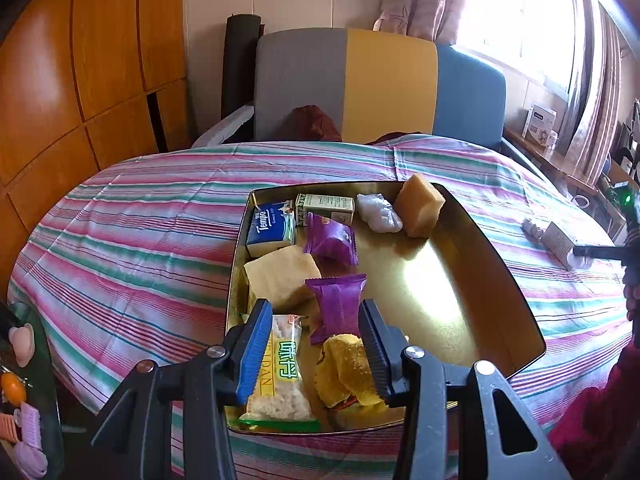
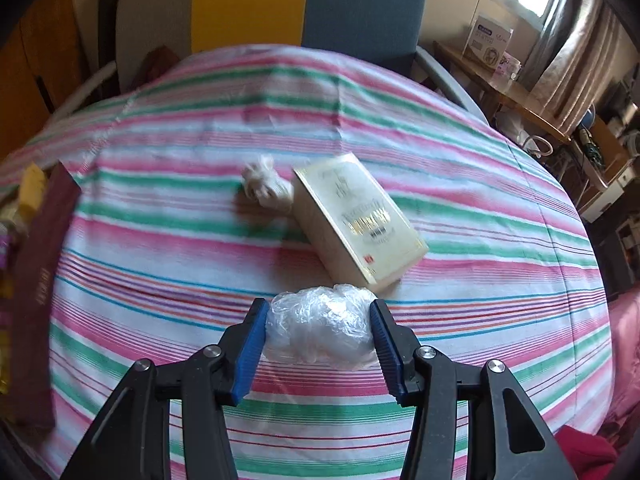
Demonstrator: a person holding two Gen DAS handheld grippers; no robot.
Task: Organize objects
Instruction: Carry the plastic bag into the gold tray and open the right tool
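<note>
A gold tray on the striped cloth holds a Tempo tissue pack, a green box, two purple packets, pale sponge blocks and a whitish wad. My left gripper hovers open over the tray's near end, above a rice-cracker packet and a yellow crumpled packet. My right gripper is shut on a crumpled clear plastic ball, lifted slightly off the cloth. Beyond it lie a cream box and a white crumpled wad.
A grey, yellow and blue chair back stands behind the table. Wooden cabinet doors fill the left. A side shelf with a carton is at the right under the window. A red sleeve shows at lower right. The tray's dark wall edges the right wrist view.
</note>
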